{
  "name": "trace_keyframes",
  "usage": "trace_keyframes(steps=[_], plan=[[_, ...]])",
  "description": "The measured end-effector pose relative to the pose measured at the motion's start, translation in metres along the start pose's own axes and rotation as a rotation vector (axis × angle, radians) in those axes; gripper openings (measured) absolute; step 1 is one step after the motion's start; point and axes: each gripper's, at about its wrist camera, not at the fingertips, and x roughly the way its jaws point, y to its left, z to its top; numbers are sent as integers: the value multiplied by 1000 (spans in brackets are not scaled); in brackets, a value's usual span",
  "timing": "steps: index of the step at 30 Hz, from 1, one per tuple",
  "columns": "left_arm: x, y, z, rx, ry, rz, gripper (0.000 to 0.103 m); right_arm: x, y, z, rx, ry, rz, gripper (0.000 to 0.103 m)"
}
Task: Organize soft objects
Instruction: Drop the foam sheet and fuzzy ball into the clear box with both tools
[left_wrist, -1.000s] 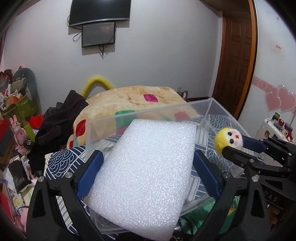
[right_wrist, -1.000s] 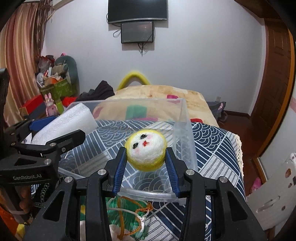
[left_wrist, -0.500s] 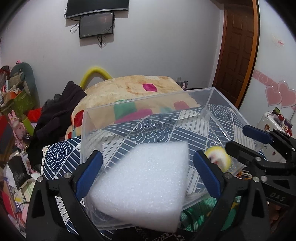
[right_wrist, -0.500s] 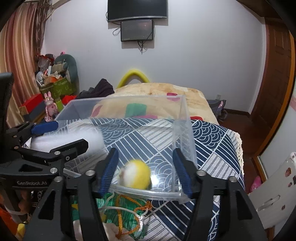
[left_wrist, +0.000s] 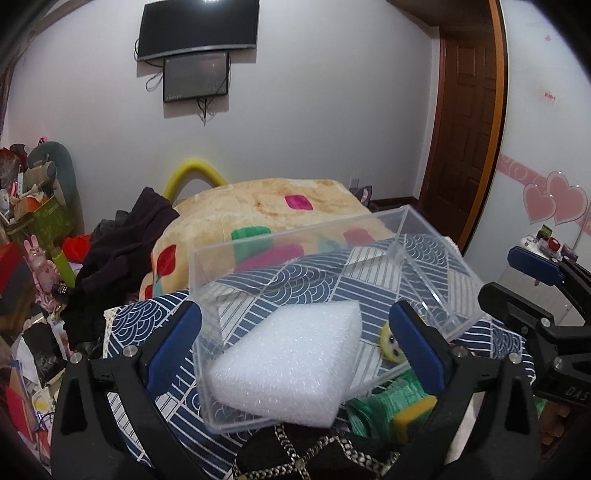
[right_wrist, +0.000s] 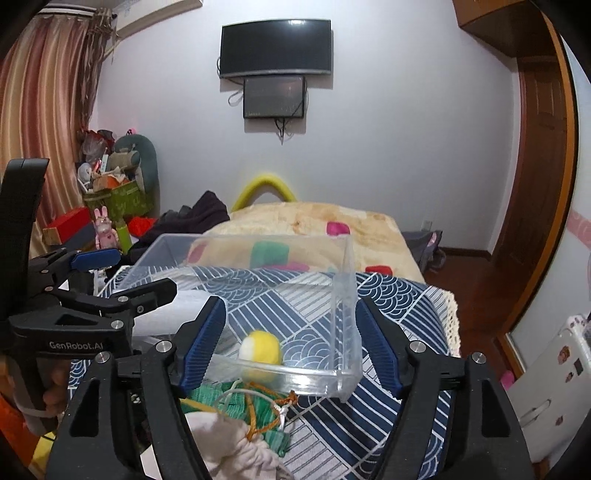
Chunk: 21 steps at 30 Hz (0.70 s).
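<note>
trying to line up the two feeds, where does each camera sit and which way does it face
Left wrist: rides the left claw, looking forward and down into the clear box at the white foam block; its own blue-padded fingers and the right claw show.
Right wrist: rides the right claw, whose jaws are opening, looking forward and down at the yellow ball in the box's right end; the left claw and a hand show.
Shared: box, ball, bed, wall screens.
</note>
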Motion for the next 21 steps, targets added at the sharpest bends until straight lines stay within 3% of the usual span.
trace_keyframes(steps=[8, 21], plan=[[-41, 8, -13, -34, -54, -10, 103, -23, 4, -11, -2, -42, 13, 79], [-50, 10, -76, -39, 47, -26, 103, -17, 20, -55, 14, 70, 60, 80]])
